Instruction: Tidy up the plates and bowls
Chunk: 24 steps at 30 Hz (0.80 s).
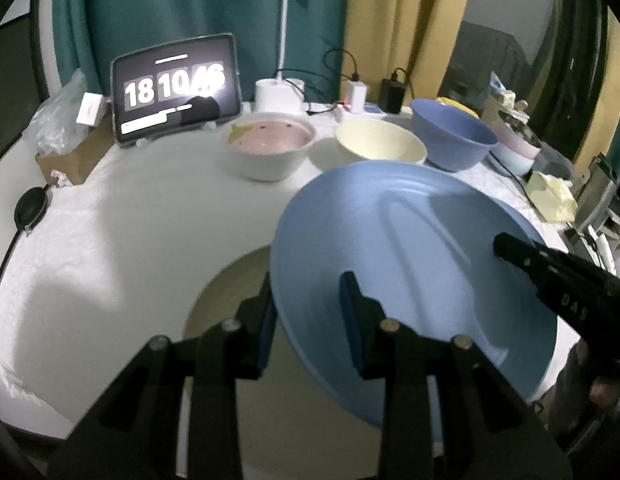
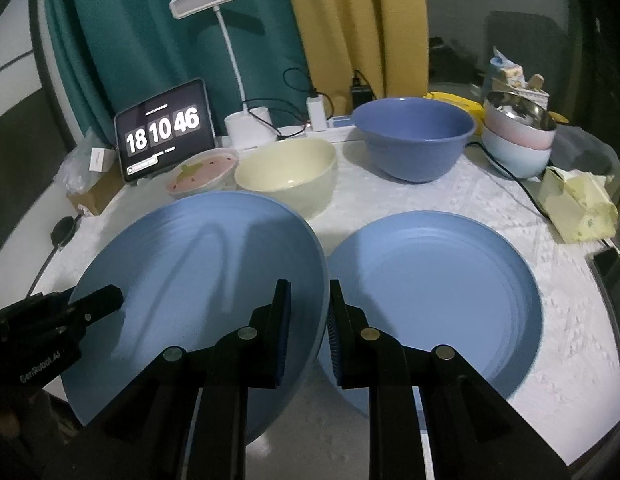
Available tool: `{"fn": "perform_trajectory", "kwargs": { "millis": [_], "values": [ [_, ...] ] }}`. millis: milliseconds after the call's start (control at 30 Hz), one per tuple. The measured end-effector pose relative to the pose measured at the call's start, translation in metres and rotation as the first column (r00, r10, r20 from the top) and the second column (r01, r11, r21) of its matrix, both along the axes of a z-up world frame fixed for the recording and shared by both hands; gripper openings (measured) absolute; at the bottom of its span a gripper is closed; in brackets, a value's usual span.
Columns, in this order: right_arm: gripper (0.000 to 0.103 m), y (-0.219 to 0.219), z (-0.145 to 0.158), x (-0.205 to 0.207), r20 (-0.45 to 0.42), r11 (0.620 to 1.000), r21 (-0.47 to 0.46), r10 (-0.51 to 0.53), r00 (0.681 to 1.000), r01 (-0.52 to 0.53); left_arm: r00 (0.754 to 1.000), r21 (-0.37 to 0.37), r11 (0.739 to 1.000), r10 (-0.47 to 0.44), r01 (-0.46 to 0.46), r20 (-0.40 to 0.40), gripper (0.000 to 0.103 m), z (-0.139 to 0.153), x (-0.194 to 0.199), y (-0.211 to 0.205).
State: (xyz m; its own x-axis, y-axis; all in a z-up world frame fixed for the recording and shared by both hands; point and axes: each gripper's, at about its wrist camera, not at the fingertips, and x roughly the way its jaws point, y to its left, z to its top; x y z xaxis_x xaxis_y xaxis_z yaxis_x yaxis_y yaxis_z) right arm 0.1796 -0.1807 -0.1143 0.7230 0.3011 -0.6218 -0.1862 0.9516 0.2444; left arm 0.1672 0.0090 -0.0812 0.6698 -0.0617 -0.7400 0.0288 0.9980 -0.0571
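left gripper [image 1: 310, 320] – pinched on a rim | right gripper [image 2: 308, 328] – likewise, apparently clamped | both angled down

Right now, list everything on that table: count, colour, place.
Plates: two, blue; held plate lifted at left, second plate flat at right.
Blue bowl: one, back right.
Cream bowl: one, back centre.
White bowl: one, pinkish inside, by the tablet.
Stacked bowls: pink and pale blue, metal one on top, far right.
Tablet: one, black, showing a clock, back left.
Lamp: one, white, back.
Tissue pack: one, yellow, right edge.
Left tongs: black, shut on held plate's rim.
Right tongs: black, shut on its opposite rim.
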Motion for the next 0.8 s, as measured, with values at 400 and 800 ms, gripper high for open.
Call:
{"fn": "perform_trajectory", "kwargs": {
  "millis": [400, 800],
  "values": [
    [0.019, -0.044, -0.012, -0.009, 0.0, 0.998, 0.043, -0.052, 0.999, 0.052, 0.999, 0.048, 0.998, -0.052, 0.052, -0.01, 0.032, -0.003, 0.002, -0.046],
    [0.019, -0.088, -0.024, -0.009, -0.012, 0.992, 0.07, -0.106, 0.994, 0.106, 0.994, 0.08, 0.991, -0.107, 0.11, -0.038, 0.032, -0.012, 0.008, -0.089]
  ]
}}
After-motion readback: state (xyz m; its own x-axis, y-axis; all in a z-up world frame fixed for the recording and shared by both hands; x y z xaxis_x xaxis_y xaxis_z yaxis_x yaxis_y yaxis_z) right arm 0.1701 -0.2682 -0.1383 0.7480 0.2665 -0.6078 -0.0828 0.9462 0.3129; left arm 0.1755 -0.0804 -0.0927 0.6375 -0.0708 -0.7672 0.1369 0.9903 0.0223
